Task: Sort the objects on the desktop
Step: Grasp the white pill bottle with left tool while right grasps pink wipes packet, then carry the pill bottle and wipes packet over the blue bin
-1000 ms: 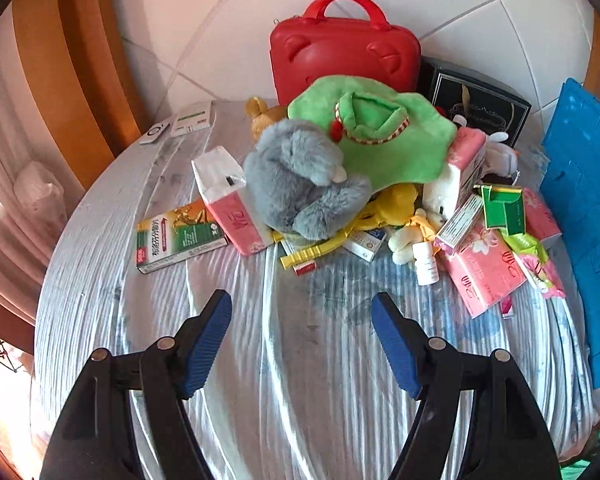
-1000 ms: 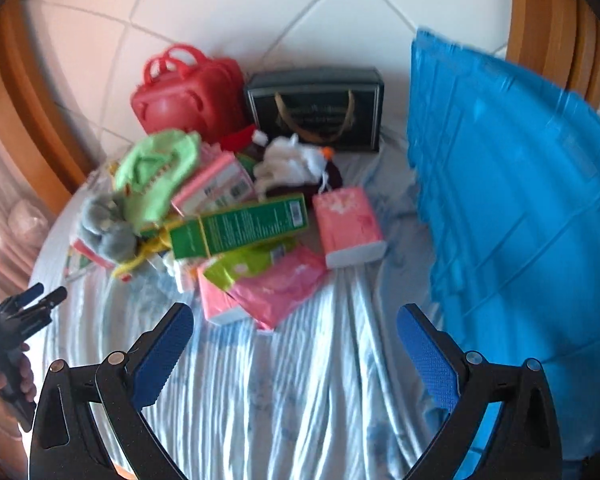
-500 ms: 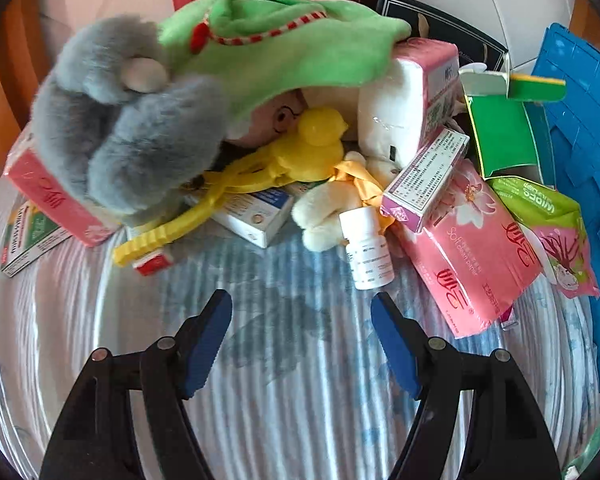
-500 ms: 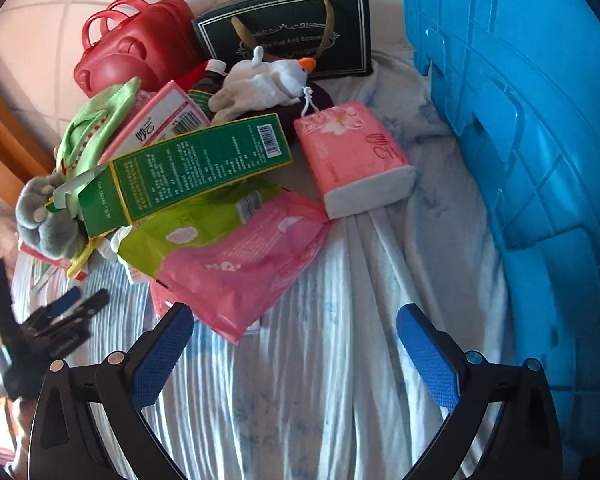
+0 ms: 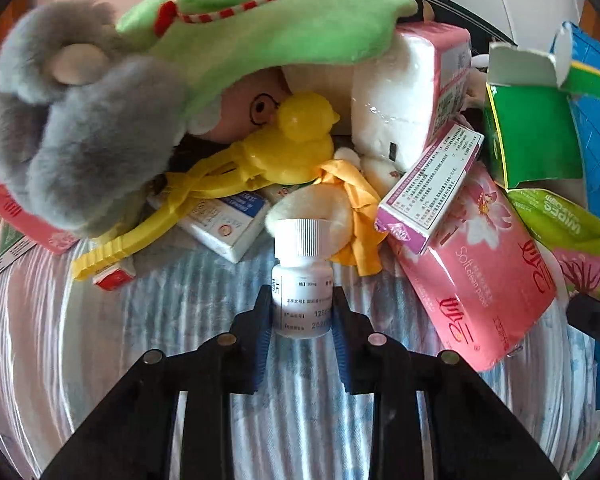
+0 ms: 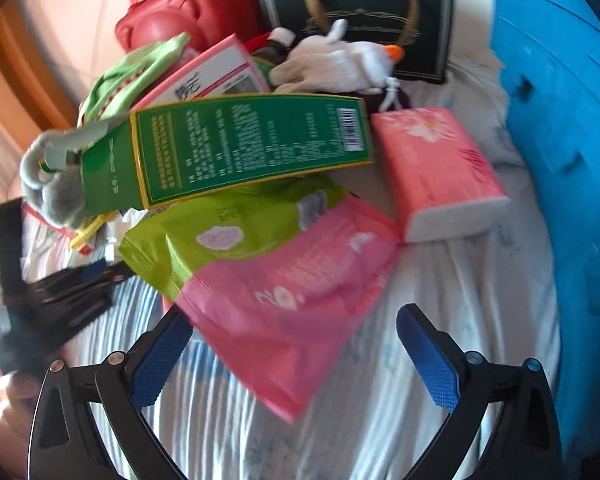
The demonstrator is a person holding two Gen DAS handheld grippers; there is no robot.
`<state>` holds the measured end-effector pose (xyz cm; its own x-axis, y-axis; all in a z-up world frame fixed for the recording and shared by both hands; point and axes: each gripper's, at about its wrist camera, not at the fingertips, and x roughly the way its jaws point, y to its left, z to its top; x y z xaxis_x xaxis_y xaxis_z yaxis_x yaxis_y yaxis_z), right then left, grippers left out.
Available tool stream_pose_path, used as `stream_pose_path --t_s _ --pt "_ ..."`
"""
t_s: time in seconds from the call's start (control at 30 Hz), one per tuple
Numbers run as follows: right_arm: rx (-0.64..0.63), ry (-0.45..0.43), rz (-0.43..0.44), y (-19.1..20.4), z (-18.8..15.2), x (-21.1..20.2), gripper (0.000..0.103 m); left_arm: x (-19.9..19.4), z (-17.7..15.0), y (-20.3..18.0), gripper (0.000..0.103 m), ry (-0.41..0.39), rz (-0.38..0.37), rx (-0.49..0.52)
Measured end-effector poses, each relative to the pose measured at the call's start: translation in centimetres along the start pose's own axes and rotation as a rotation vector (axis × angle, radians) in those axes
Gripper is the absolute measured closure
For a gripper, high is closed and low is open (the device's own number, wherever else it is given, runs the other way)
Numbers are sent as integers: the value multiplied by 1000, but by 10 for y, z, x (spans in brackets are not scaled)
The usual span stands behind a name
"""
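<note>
**Left gripper closes on a small white bottle while the right one nears a pink packet**

The left gripper (image 5: 302, 312) has just been closing, and a small white pill bottle (image 5: 301, 280) now sits between its blue pads, which press on both sides of the bottle's lower body. A second ago those jaws stood wide over bare striped cloth (image 5: 160, 320), well short of the pile. The bottle lies on the cloth at the near edge of the heap, its ribbed cap pointing toward a cream plush limb with an orange ribbon (image 5: 356, 216). This looks like the first pick of the sort: the bottle seems secured but not yet lifted.

The right gripper (image 6: 296, 356) is wide open and holds nothing. It has come much closer to the pile, and the near corner of a pink and green wipes packet (image 6: 284, 300) now reaches down between its fingers without touching either pad. A green carton (image 6: 244, 148) lies above the packet, and a pink tissue pack (image 6: 436, 172) lies to its right, near the blue crate (image 6: 560, 120).

The right view is blurred, so print on the packet is unreadable. In the left view, a grey plush toy (image 5: 80, 132) and a green plush hat (image 5: 268, 28) cover much of the heap; a yellow duck-shaped clip (image 5: 284, 144) and small boxes show only partly. The crate is cut off by the frame, so its inside cannot be seen.
</note>
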<state>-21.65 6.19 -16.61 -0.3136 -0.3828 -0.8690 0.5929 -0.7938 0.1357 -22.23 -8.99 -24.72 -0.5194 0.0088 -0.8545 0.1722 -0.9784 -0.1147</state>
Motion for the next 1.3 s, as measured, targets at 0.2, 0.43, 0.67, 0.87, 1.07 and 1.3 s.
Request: stream_pose_path --t_s 0.2,0.43,0.67,0.87,1.07,1.3 --pt "-64 -47 -37 12 3 8 17 -46 -15 15 76 -53 59 -30" --pt "-63 -128 -36 19 -6 -32 74 -94 -27 14 76 -125 81 -40" --pt "-55 -269 27 29 -16 -107 83 -149 -24 10 76 -215 72 3" --pt "-36 -429 46 34 -31 -188 83 -199 -32 -14 76 -307 42 58" --pt "-24 -574 50 33 -55 -260 83 -242 -37 -48 76 -388 -6 117" --pt "-37 -714 2 16 -77 -331 83 -283 -33 -104 76 -465 -74 181"
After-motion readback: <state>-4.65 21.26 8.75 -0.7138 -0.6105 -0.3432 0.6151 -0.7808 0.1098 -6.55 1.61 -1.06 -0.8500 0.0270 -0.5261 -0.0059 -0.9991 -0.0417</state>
